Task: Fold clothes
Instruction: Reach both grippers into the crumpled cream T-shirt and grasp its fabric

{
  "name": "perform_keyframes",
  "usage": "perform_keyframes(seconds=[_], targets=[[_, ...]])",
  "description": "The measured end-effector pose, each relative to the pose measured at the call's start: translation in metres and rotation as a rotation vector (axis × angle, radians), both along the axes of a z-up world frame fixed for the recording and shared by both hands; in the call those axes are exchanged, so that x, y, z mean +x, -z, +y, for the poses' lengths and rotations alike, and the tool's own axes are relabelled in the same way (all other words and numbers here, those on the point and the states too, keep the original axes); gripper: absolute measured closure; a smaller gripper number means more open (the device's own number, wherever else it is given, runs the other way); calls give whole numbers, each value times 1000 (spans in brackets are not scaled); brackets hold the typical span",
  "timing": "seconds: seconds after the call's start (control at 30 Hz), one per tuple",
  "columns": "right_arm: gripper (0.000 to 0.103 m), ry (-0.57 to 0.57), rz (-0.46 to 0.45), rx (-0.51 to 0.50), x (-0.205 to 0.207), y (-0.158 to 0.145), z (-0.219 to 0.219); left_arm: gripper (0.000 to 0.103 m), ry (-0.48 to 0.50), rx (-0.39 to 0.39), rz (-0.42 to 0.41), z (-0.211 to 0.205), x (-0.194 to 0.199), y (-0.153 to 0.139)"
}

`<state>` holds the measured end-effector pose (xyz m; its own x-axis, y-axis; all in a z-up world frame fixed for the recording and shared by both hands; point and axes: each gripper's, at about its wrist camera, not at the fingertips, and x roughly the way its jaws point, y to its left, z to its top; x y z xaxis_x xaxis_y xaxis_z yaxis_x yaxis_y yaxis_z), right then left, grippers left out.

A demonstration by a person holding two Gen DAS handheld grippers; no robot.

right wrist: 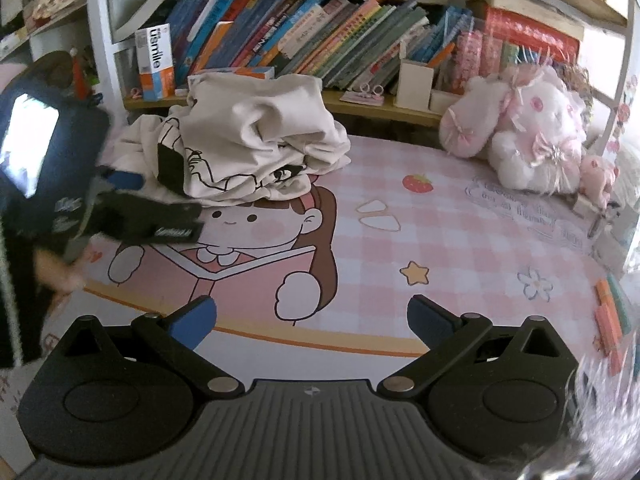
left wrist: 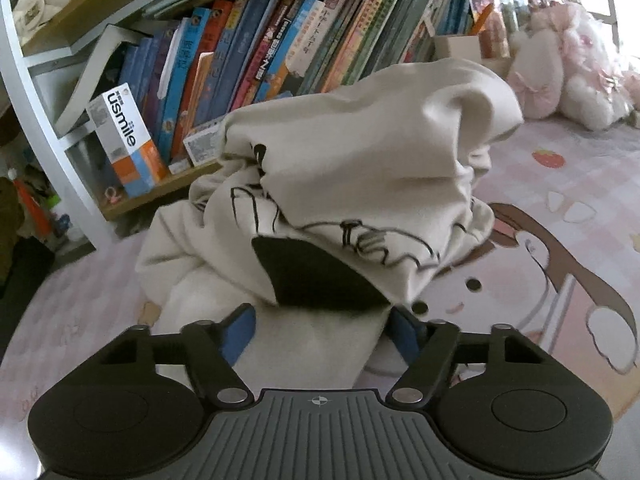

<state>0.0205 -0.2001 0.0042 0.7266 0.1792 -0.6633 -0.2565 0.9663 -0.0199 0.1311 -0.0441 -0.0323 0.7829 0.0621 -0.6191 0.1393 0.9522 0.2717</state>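
Both tongs are seen over a pink cartoon-print mat (right wrist: 460, 232). On the left gripper (left wrist: 320, 320), cream cloth fills the gap between the blue pads (left wrist: 240, 332), though whether it is pinched cannot be told. On the right gripper (right wrist: 312, 316), the jaws are spread wide above bare mat, with nothing between them. A crumpled cream garment (right wrist: 256, 140) with black line drawings is heaped at the mat's far edge, just before a bookshelf (right wrist: 320, 40). Pink plush toys (right wrist: 532, 128) are set well to its right.
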Motion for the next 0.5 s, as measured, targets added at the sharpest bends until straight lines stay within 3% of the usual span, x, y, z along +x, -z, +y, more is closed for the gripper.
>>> perform_keyframes(seconds=[0.03,0.13,0.27,0.37,0.5], targets=[[0,-12,-9,-13,-1,-1,1,71,-9,-12,-8,2,1,-2],[0,-61,-46,-63,-6,-3,3,87,-30,-63,-27,13,-2,-14],[0,-128,-100,-141,-12,-5,9,90,-39,-147,-104,30,-24,-46],[0,-184,-135,-200,-14,-3,20,91,-43,-232,-176,45,-56,-77],[0,-276,-203,-278,-15,-1,44,91,-37,-291,-225,62,-106,-108]])
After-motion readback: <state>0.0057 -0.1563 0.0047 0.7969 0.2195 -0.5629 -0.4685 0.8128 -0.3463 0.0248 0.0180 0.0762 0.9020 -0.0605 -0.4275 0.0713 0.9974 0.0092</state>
